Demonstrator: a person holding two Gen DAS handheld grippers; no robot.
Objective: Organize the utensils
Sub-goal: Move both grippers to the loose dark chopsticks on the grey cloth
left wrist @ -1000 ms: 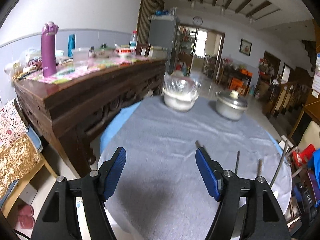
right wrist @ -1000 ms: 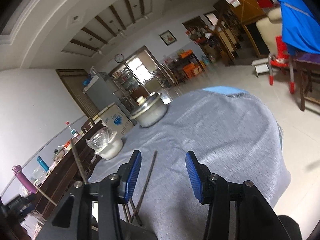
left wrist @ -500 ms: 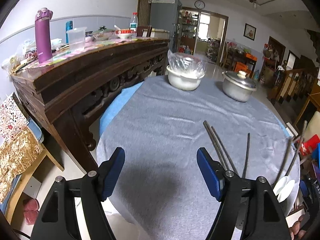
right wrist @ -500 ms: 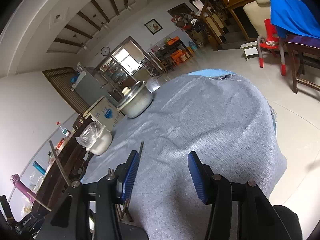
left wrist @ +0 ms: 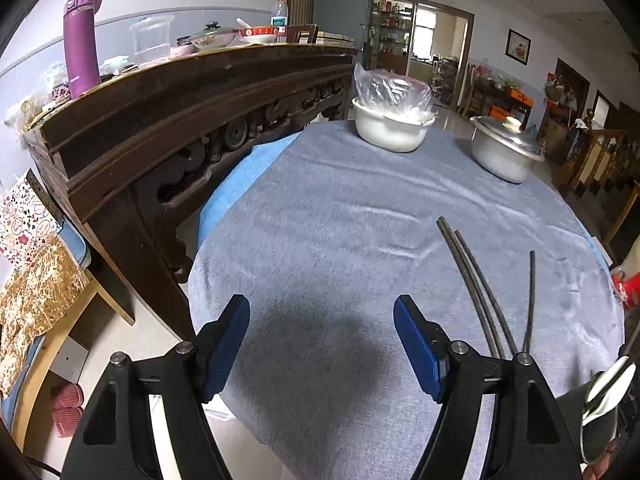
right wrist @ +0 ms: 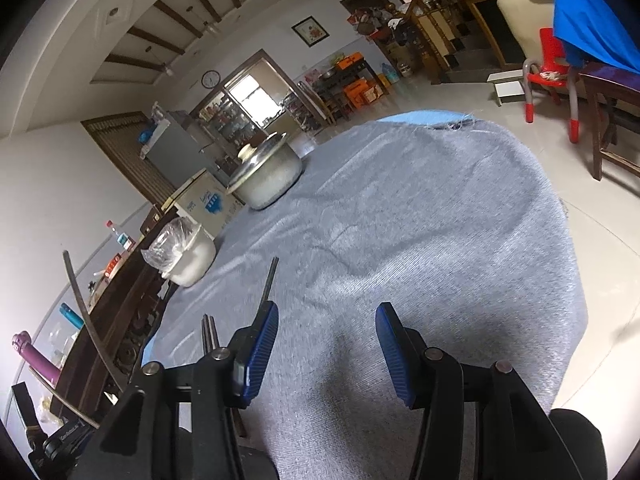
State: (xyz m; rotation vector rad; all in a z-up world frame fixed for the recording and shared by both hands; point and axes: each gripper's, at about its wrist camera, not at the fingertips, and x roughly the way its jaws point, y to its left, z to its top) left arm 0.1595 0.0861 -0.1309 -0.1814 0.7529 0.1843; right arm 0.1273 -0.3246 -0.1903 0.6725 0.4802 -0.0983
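Grey tablecloth [left wrist: 340,220], chopsticks [left wrist: 472,280] near right edge

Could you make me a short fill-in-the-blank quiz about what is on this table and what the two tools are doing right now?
1. The white bowl is covered with clear ____.
2. The metal pot wears a ____ with a white knob.
3. Three dark chopsticks lie on the ____ tablecloth.
4. The left tool and right tool both hold ____.

Missing words: plastic; lid; grey; nothing
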